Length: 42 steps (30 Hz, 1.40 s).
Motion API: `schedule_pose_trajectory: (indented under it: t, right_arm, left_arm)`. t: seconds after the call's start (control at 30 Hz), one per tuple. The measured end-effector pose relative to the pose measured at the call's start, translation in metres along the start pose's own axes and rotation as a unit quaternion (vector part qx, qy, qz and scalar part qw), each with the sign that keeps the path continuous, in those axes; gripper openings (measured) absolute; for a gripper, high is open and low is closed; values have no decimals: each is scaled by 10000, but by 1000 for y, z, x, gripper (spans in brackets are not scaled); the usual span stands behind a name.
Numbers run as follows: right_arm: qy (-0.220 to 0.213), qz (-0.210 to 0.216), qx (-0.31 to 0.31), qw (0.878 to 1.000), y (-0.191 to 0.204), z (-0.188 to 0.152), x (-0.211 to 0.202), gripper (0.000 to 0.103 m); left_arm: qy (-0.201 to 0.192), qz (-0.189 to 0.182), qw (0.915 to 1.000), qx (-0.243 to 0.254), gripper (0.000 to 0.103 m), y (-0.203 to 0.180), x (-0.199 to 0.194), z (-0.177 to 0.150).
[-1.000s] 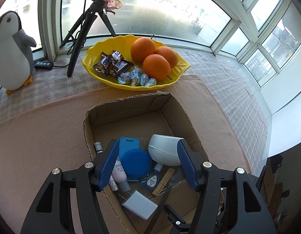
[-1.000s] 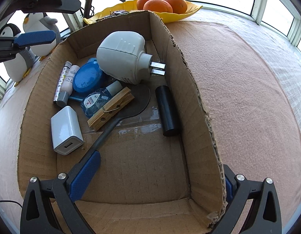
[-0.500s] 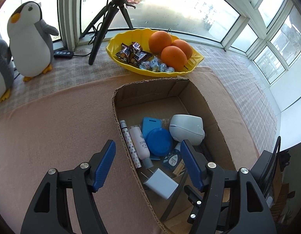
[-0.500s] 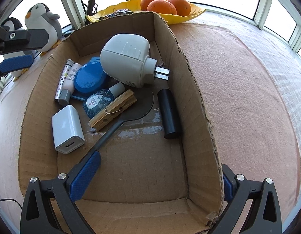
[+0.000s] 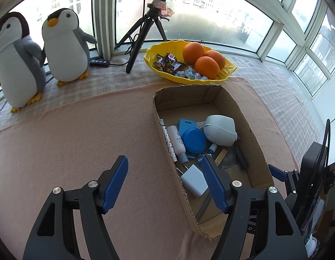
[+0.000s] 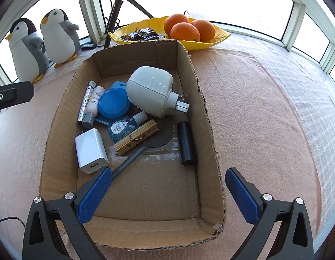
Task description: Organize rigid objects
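The left tool (image 5: 164,182) is released, its jaws having just been opening, with nothing between them except the near left wall of the open brown cardboard box (image 5: 190,203), which neither pad touches; its left finger hangs over the peach cloth of the worktop (image 5: 80,134), its right finger over the box interior.

The right tool (image 6: 168,191) is also released and empty, straddling the box's right wall (image 6: 213,173) without touching it: left finger above the box floor, right finger over the cloth outside.

Ahead of the right tool, inside the box, lie:
- a white cube charger (image 6: 91,150), just beyond the left fingertip
- a flat black spatula-like piece (image 6: 145,144) whose handle runs toward that fingertip
- a wooden clothespin (image 6: 136,136) resting on the spatula's blade
- a black cylinder (image 6: 186,143) along the right wall
- a large grey-white plug-in device (image 6: 151,91) with two metal prongs, farther in
- a round blue lid (image 6: 114,105) on a blue flat tag
- a small clear dropper bottle (image 6: 124,126)
- a small white bottle with a grey cap (image 6: 93,106)
- a thin patterned tube (image 6: 86,101) against the left wall

Beyond the box sits a yellow leaf-shaped dish (image 5: 190,61) with three oranges (image 5: 206,66) and wrapped sweets. Far left of the left tool stand two plush penguins (image 5: 65,45), beside a black tripod (image 5: 145,32) at the window.
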State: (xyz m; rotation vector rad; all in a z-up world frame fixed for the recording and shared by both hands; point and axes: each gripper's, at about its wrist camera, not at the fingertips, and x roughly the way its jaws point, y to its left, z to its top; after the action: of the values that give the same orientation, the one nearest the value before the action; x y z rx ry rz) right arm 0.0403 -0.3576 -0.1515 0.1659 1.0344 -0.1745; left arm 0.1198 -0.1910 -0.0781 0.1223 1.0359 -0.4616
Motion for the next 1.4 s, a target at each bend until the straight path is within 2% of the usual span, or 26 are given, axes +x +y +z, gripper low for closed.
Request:
schedule_pose_trajectory:
  t: [0.3,0.47,0.53,0.67,0.8,0.9,1.07,1.4]
  right_arm:
    - [-455,129,-111,9988,4,5,-46,103]
    - [-823,211,-249,9961,16,6,-80,103]
    - [-942,288,-278,9947,20,6,-93,103]
    - [-1165,437,-288,9918,29,8,-116,103]
    - [-1338,542,-247,9892,33,8,-134,103]
    - [-1487,541,-239,9871,34,7,-147,103]
    - [-1650,544,-257,9844,37,6,-161,103]
    - [-1593,585,-272,9851,40,3,-156,103]
  left_arm:
    - [-290,569,9980,12,74,6,-29,-23]
    - [-665,781,9947,-100,74,8,-58,-30]
    - [-846,930,9920,-73,82,7,-72,-31]
    - [-1201,1185,9857,-20,83,6,-97,-35]
    - [-1342,1168,9840,-113,83,7,-115,-38]
    - [-1409,1184,9828,-174,88,6,-124,-44]
    - [-1463,1235,9814,-168,88,4,-132,-50]
    - [-1326,1278,9827,-201,88,4,-127,-53]
